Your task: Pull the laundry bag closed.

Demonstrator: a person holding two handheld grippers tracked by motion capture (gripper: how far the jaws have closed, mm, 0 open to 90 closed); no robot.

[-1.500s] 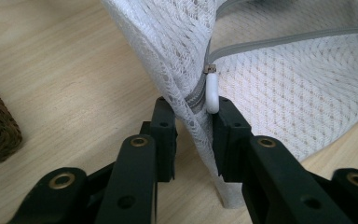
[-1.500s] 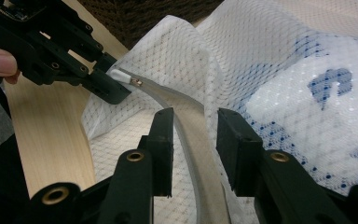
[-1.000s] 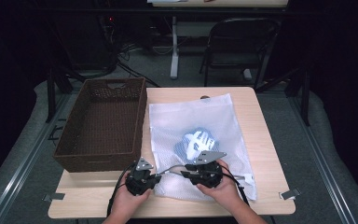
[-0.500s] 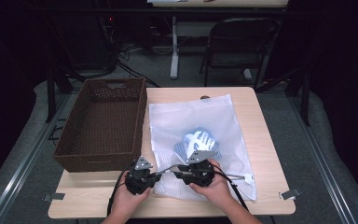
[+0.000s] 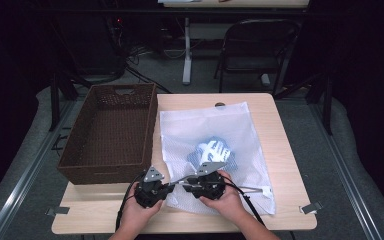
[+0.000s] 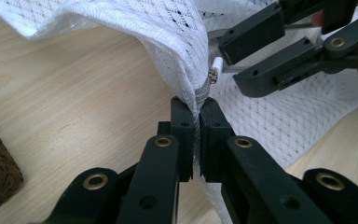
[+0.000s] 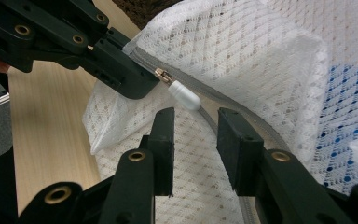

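Observation:
A white mesh laundry bag [image 5: 215,125] lies flat on the wooden table with a blue-and-white garment [image 5: 212,151] inside it. My left gripper [image 5: 152,190] is at the bag's near left corner. In the left gripper view it [image 6: 196,109] is shut on the bag's grey zipper edge [image 6: 203,91] and holds the corner lifted. The white zipper pull [image 7: 185,95] sticks out just past that grip. My right gripper [image 7: 196,119] is open, its jaws right below the pull with the zipper tape running between them and not touching it. It also shows in the high view [image 5: 205,182].
A dark brown woven basket [image 5: 110,132] stands empty on the table's left half, close beside the bag. Bare tabletop [image 5: 280,150] runs to the right of the bag. A folding chair [image 5: 257,55] and table legs stand on the floor beyond the far edge.
My right gripper has slid left along the bag's near edge, closer to the left gripper. The left gripper has kept its hold in the same place.

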